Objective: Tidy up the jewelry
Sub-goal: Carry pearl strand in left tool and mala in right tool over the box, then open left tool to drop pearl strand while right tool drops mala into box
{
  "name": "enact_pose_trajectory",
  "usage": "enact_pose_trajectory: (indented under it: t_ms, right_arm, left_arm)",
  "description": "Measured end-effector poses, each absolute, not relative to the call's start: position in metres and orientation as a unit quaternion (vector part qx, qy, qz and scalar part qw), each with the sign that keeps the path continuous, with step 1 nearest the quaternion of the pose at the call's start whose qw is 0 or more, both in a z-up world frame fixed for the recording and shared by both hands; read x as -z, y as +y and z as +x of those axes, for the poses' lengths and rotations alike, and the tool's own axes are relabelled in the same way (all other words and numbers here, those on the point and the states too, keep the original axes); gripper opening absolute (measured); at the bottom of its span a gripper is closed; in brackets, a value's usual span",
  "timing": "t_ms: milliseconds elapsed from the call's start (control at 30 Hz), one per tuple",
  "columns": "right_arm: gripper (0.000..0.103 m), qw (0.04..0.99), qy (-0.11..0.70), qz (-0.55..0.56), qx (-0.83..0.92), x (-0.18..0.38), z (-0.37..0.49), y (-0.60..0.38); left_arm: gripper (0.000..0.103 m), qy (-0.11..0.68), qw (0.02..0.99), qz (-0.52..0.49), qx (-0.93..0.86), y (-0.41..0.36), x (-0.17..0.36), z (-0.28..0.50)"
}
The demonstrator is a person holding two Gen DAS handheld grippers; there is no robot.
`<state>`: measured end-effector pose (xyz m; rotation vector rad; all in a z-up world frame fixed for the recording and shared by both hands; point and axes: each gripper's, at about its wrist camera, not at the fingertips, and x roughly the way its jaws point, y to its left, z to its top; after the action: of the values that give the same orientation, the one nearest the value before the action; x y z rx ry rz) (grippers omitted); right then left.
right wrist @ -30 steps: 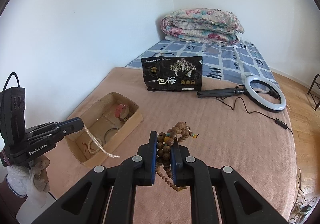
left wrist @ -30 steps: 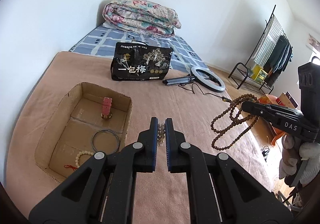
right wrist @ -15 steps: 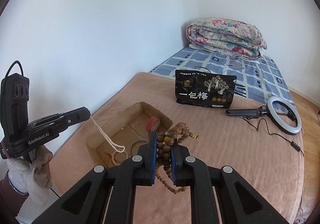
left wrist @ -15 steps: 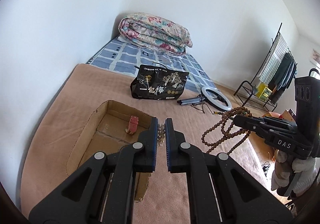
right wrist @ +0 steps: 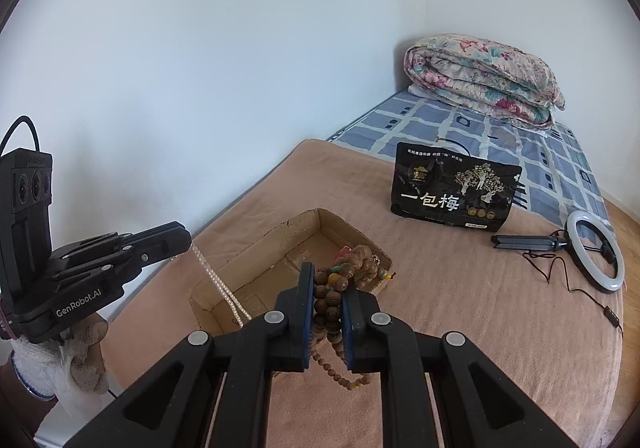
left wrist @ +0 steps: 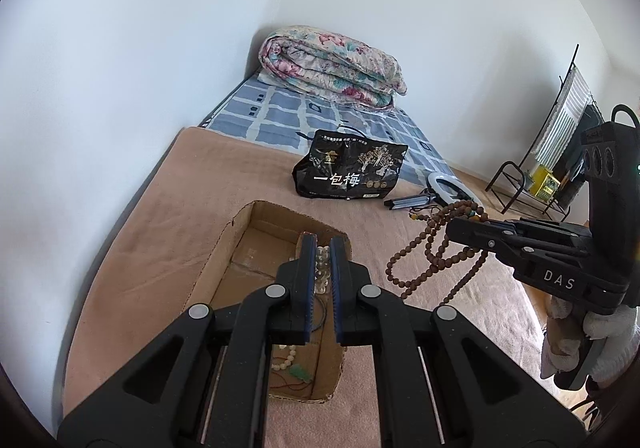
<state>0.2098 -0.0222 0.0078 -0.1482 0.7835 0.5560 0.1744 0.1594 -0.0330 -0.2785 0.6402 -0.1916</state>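
The left gripper point(left wrist: 321, 268) is clamping a pale bead strand point(right wrist: 222, 288) dangling into the cardboard box point(left wrist: 236, 248) near the blanket's point(left wrist: 180, 215) wall-side edge, while the right gripper point(right wrist: 327, 308) is gripping a bunched brown bead necklace point(right wrist: 332, 302) above the box's near rim.

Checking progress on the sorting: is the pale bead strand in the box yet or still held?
Still held. The left gripper is shut on the pale bead strand, which hangs down into the cardboard box.
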Motion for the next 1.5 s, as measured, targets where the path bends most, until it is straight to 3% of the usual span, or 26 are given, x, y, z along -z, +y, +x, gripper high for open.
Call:
enact_pose_trajectory:
  t_ms: [1500]
  right_arm:
    - [0.01,0.844,0.458,-0.078,-0.268,0.091,0.284,0.05]
  left_arm:
    - [0.005,0.389,0.913,-0.109,0.05,0.189,0.12,0.209]
